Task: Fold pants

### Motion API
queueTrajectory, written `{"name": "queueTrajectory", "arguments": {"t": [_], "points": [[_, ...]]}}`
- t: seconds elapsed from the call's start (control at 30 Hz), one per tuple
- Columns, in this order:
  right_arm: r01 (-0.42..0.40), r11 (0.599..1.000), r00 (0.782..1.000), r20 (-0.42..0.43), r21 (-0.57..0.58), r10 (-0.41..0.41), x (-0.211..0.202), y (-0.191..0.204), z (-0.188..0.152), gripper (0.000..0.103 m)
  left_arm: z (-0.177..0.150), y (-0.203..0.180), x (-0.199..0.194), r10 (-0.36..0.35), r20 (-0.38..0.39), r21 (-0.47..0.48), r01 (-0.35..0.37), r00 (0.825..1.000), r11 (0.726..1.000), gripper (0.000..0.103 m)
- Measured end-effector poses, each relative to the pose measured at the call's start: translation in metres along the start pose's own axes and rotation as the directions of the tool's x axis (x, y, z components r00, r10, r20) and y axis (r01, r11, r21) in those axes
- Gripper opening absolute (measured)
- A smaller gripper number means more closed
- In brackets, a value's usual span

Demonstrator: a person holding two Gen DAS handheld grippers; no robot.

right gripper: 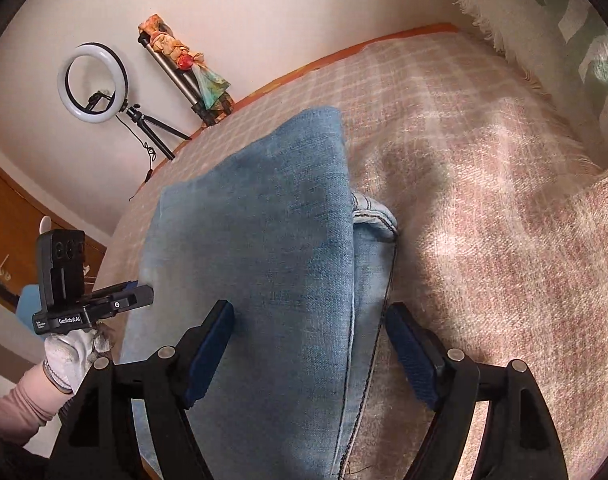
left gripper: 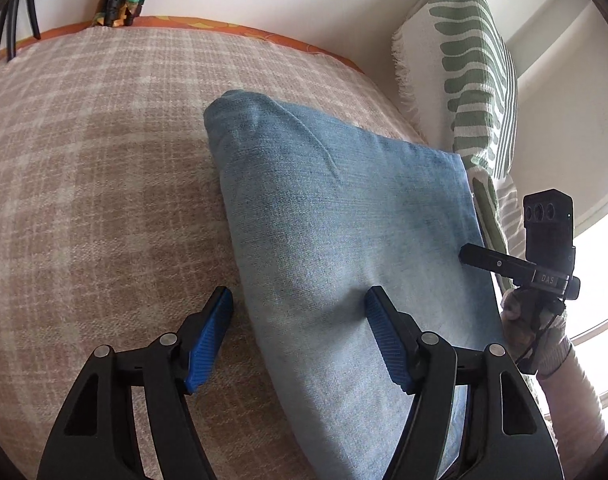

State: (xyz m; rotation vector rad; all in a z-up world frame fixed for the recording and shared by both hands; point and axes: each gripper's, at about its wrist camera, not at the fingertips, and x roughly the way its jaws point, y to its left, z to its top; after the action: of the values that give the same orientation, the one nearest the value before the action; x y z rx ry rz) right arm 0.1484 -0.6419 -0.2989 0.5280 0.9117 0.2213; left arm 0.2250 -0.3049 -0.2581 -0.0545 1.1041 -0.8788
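Observation:
Light blue denim pants (left gripper: 336,208) lie folded into a thick oblong on a plaid blanket (left gripper: 104,180). My left gripper (left gripper: 299,294) is open and straddles the fold's left edge, with one blue pad over the denim and the other over the blanket. In the right wrist view, my right gripper (right gripper: 310,307) is open across the pants (right gripper: 264,220) near their stitched right edge. Neither gripper's pads press the cloth. Each gripper shows in the other's view: the right gripper (left gripper: 470,255) at the denim's right edge, the left gripper (right gripper: 144,296) at its left edge.
A green-and-white leaf-pattern pillow (left gripper: 472,60) leans on the wall beyond the pants. A ring light (right gripper: 92,82) and a tripod (right gripper: 184,72) stand at the bed's far side. A gloved hand (right gripper: 70,356) holds the left tool. The fringed blanket (right gripper: 484,240) spreads to the right.

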Motion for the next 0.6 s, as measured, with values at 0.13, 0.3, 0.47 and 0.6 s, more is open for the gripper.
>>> {"name": "queueTrajectory", "arguments": {"t": [0.13,0.3,0.47,0.6], "points": [[-0.024,0.999,0.999,-0.033,-0.043,0.023,0.009,0.011,0.001,0.066,0.007,-0.003,0.007,-0.032,0.001,0.007,0.032,0.999,0.999,0.061],[0.016,0.997,0.999,-0.045,-0.070,-0.019,0.013,0.020,0.001,0.051,0.008,-0.017,0.016,-0.003,0.029,0.060,0.002,1.000,0.998,0.052],[0.100,0.991,0.995,-0.012,-0.091,-0.101,0.006,0.033,0.000,0.034,0.006,-0.034,0.011,0.042,0.072,0.155,-0.053,0.996,0.987,0.030],[0.109,0.991,0.994,-0.021,-0.081,-0.112,0.009,0.030,0.001,0.045,0.006,-0.037,0.012,0.064,0.083,0.179,-0.078,0.994,0.981,0.028]]}}
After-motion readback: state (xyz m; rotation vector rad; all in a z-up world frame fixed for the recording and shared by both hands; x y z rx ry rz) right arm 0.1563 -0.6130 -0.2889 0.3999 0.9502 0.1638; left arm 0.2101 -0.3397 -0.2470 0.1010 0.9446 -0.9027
